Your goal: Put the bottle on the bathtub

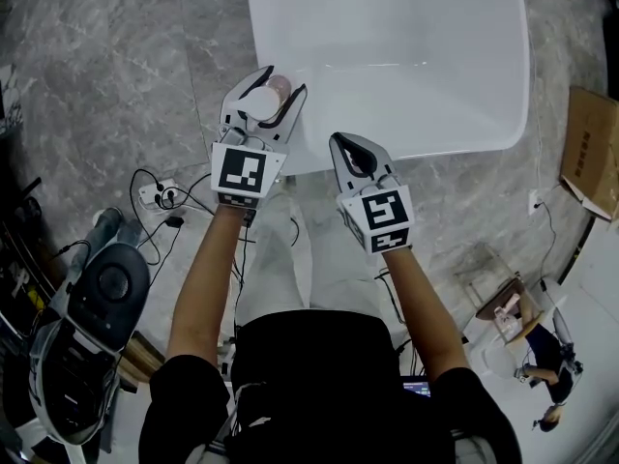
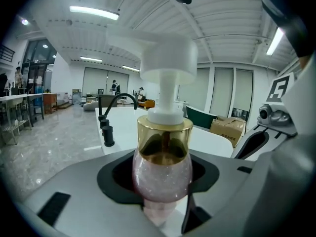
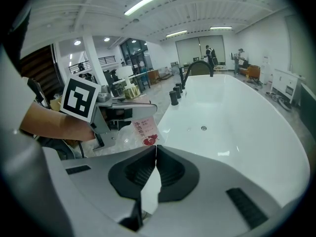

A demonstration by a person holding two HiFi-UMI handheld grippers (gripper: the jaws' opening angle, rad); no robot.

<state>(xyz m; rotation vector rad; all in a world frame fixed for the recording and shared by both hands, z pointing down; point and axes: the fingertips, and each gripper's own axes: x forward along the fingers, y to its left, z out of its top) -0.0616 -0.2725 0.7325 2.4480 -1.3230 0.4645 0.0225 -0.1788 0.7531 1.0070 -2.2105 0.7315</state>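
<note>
A: Arm pose?

B: Both forearms are bare, stretched forward and roughly parallel. In the head view the left gripper (image 1: 280,83) sits at 11 o'clock from the body, nose slightly down. The right gripper (image 1: 344,141) is at 1 o'clock and pitched steeper. Each has its marker cube (image 1: 242,172) facing up.

A: Claws?

B: The left one is spread wide and clamped on the bottle (image 2: 162,174). It grips the pink glitter body, upright, with the gold collar and white pump head (image 2: 165,58) above the jaws. The right one is closed tip to tip with nothing in it.

A: Where's the bottle relative to the target?

B: At the near-left corner of the bathtub (image 1: 435,148), over the rim in the head view. I can't tell whether it touches.

A: Any text?

B: The right gripper view shows a pink label (image 3: 145,129) with red print and small characters, too small to read. The cubes carry black-and-white square codes. The print on the cardboard box (image 1: 592,148) is illegible.

A: Clearance?

B: The white basin opens from 12 to 2 o'clock. The black tap (image 3: 197,65) is at the far end, well apart from the grippers. Grey stone floor (image 1: 97,75) lies at 10 o'clock. Cables (image 1: 160,196) are at 9 o'clock and the box is at 3 o'clock, both well off the rim.
</note>
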